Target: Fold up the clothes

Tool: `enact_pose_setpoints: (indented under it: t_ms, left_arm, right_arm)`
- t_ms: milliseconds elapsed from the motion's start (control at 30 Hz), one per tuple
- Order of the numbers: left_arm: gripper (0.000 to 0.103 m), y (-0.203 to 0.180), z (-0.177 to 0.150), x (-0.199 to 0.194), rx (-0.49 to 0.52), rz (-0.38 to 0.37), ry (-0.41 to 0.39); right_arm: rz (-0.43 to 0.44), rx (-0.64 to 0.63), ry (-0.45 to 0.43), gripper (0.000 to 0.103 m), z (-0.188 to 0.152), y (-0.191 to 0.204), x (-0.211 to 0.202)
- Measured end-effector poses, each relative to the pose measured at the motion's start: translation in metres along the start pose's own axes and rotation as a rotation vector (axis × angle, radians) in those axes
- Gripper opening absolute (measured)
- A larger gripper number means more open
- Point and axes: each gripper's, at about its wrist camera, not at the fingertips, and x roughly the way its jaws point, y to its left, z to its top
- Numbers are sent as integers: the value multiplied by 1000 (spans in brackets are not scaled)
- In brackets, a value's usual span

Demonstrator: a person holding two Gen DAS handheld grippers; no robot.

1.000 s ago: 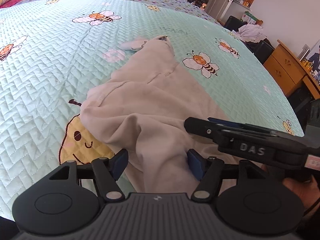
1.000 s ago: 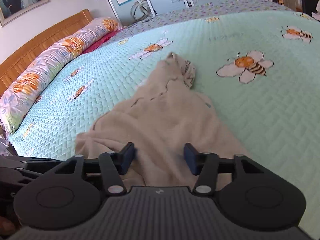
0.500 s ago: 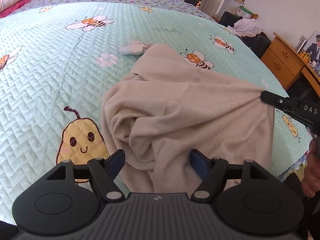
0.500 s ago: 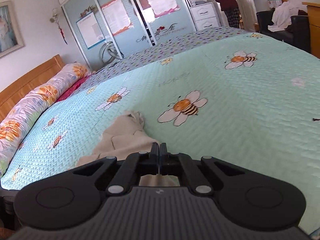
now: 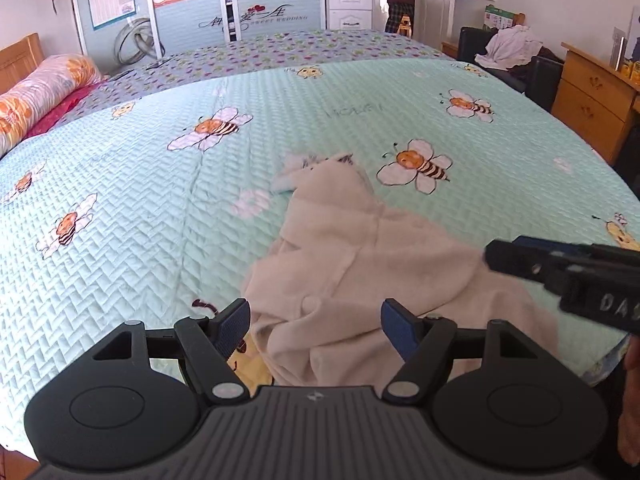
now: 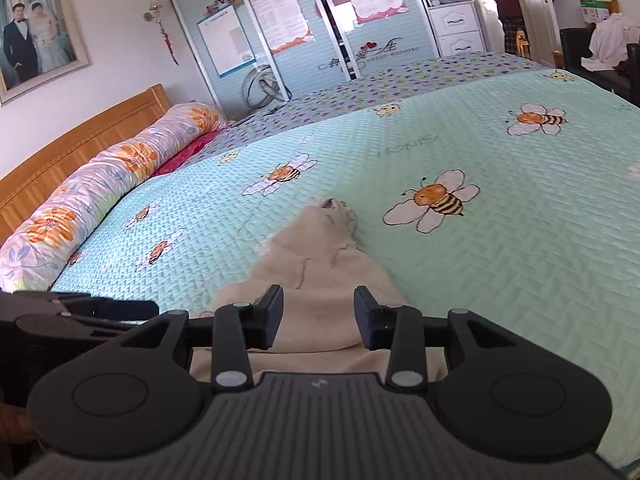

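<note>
Between folds: the beige garment (image 5: pixel 360 272) lies rumpled on the bee-print quilt (image 5: pixel 160 200), beneath the left gripper (image 5: pixel 316 322), jaws apart, and the right gripper (image 6: pixel 318 312), jaws opening, neither pinching cloth; next, judged, each must take an edge.

Seen low and close from behind each gripper's fingers, facing across the bee-print bedspread (image 5: pixel 360 92) toward the wardrobe (image 6: pixel 304 28), both views sharing the beige garment (image 5: pixel 360 248).
</note>
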Motion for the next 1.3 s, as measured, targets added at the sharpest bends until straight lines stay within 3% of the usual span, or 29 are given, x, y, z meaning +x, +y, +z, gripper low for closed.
enact_pose_setpoints:
  t_ms: [233,367,567,667,1000,1300]
  left_arm:
    - [75,-4,8,-11,5,-8,-24]
    - [75,-5,14,-23,-21,-66,-25]
    - [77,-4,21,-26,-78,-91,38]
    - [77,-4,24,-26,-97,-66,65]
    - [77,-2,31,-54,-74,-12,-22]
    - [78,5,30,-56,-84,-19,-34]
  right_arm:
    - [10,-21,7,41,0,11,1]
    - [10,-31,2,42,-1,16,-2]
    - [13,-28,-11,46,0,19,-7]
    - [12,-27,-16,46,1,19,-9]
    - [3,-29,-23,47,3,22,-12]
    - [7,-37,-8,48,2,26,-9]
